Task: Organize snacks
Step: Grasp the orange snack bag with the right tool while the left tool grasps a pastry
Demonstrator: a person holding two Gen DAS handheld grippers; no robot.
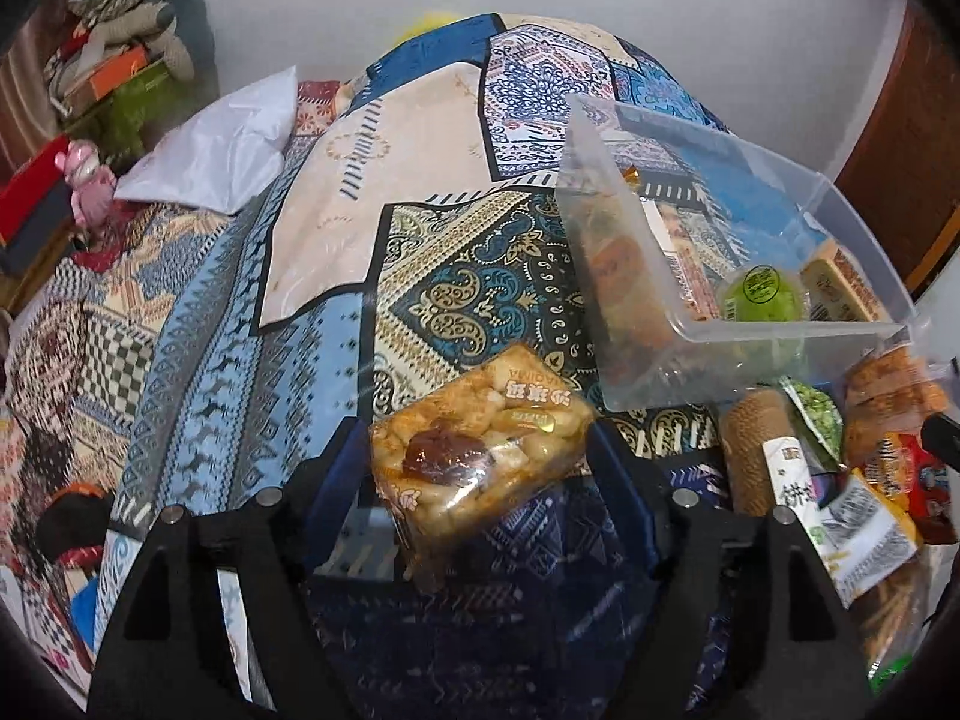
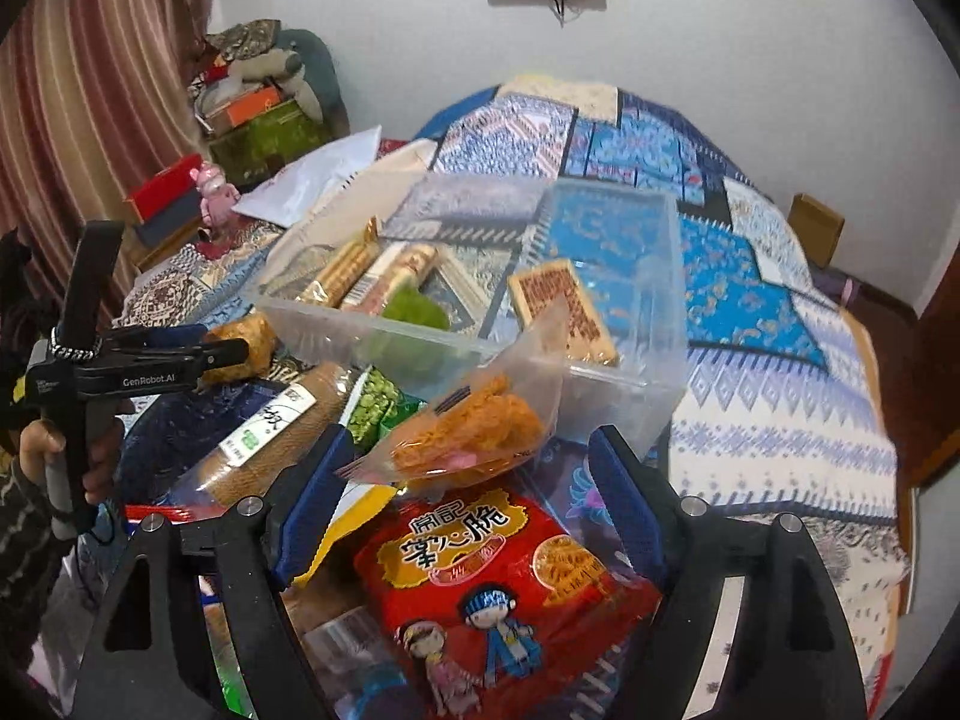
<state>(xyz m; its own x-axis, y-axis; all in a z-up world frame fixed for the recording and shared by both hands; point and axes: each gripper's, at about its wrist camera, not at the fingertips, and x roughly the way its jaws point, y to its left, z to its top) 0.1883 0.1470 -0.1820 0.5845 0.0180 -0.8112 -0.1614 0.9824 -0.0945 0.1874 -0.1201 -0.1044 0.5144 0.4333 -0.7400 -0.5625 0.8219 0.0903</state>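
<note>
My left gripper (image 1: 480, 450) is shut on a clear-wrapped sachima rice cake (image 1: 480, 450), held above the patterned bedspread, left of the clear plastic bin (image 1: 780, 333). The bin holds a green jelly cup (image 1: 762, 294) and wrapped biscuits (image 1: 840, 288). My right gripper (image 2: 474, 468) has its jaws wide apart, with a clear bag of orange crisps (image 2: 474, 426) between them, touching neither pad clearly. Below it lies a red noodle-snack packet (image 2: 498, 576). The bin (image 2: 600, 360) sits just beyond. The left gripper also shows in the right wrist view (image 2: 234, 354), holding the cake.
Loose snacks pile near the bin: a biscuit roll (image 2: 270, 438), green peas packet (image 2: 372, 402), more packets (image 1: 870, 510). A white bag (image 1: 222, 150) lies on the bed's left. Boxes (image 2: 168, 204) and clutter (image 2: 264, 114) stand by the curtain. A wooden door (image 1: 900, 150) is at right.
</note>
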